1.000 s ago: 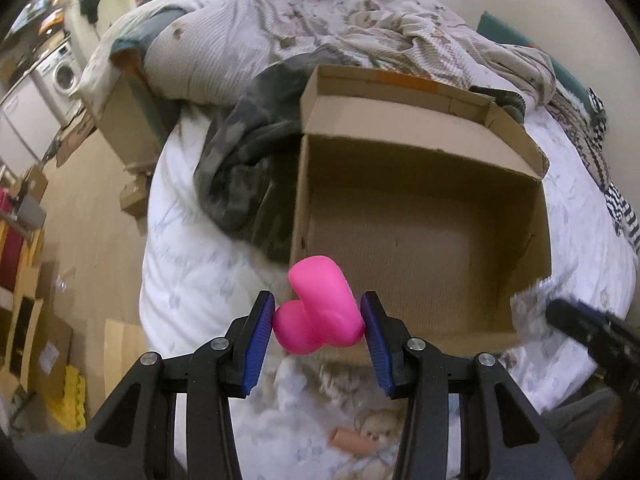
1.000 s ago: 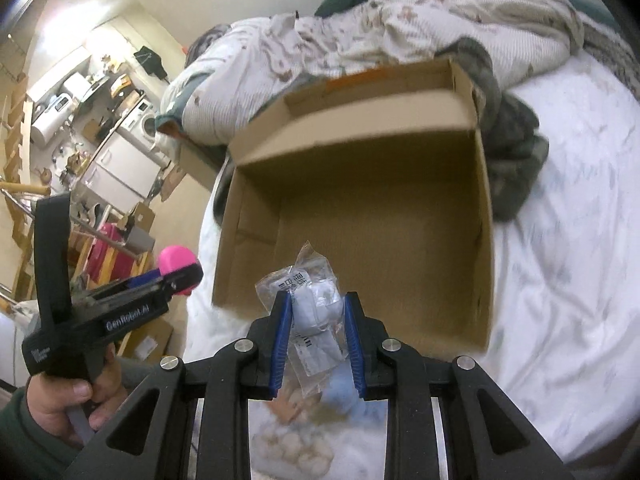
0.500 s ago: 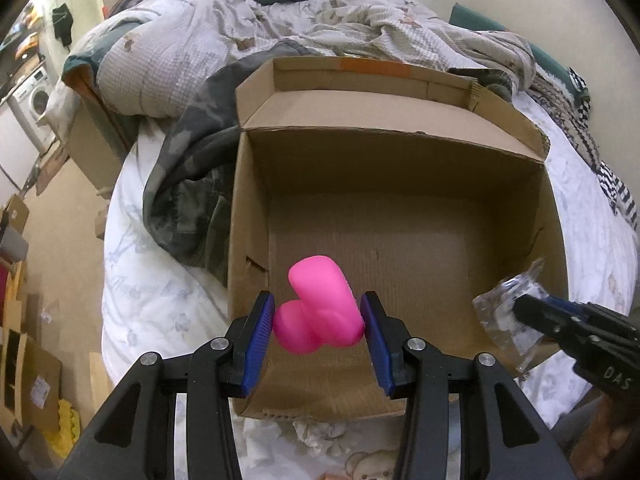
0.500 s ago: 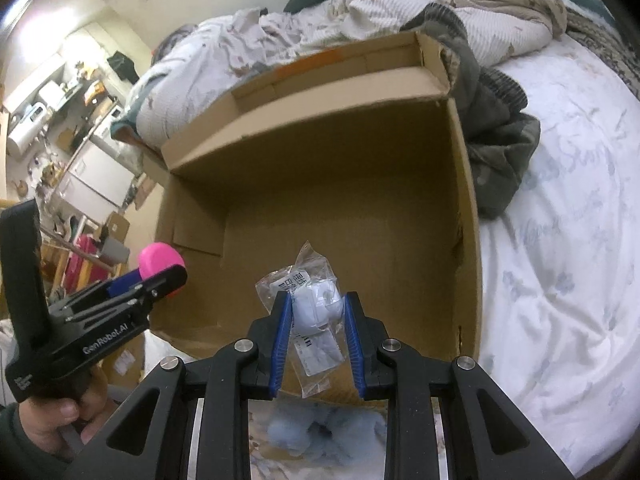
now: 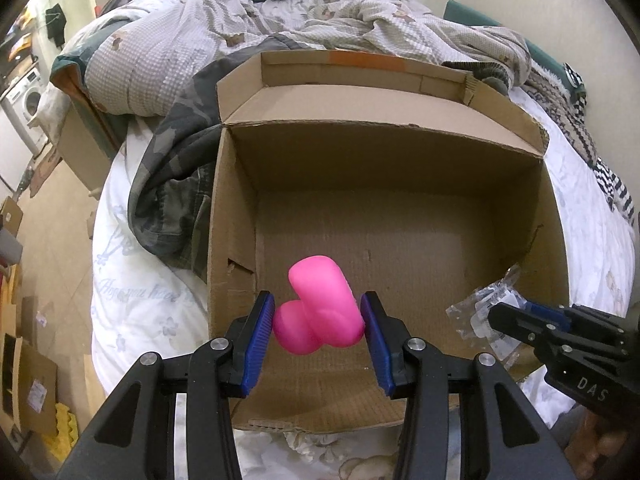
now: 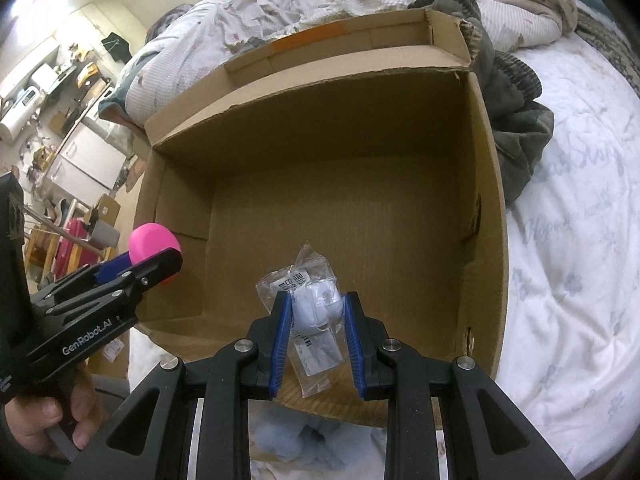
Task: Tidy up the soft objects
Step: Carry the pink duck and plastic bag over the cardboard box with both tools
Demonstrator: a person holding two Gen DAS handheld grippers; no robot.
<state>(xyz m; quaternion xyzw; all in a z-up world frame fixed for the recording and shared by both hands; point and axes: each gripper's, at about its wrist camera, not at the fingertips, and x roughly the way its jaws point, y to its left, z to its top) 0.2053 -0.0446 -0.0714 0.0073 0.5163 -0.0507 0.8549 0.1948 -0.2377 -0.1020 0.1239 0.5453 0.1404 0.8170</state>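
Note:
An open cardboard box [image 5: 400, 148] stands on the bed, its floor bare; it also shows in the right wrist view [image 6: 360, 92]. My left gripper [image 5: 318, 322] is shut on a pink soft toy [image 5: 320, 312] and holds it above the box's near left part. It shows in the right wrist view [image 6: 160, 264] at the box's left wall with the pink toy [image 6: 154, 242]. My right gripper [image 6: 316, 312] is shut on a clear plastic bag with a white soft item [image 6: 316, 308], above the box's near edge. It enters the left wrist view [image 5: 516, 320] at right with the bag [image 5: 484, 312].
A camouflage garment [image 5: 176, 168] lies against the box's left side. A crumpled duvet [image 5: 280, 20] is piled behind the box. Soft toys lie on the white sheet under my grippers [image 6: 288, 436]. Cardboard pieces [image 5: 32, 384] lie on the floor at left.
Both grippers have moved forward from the bed's near edge to above the box's near part, each still holding its object.

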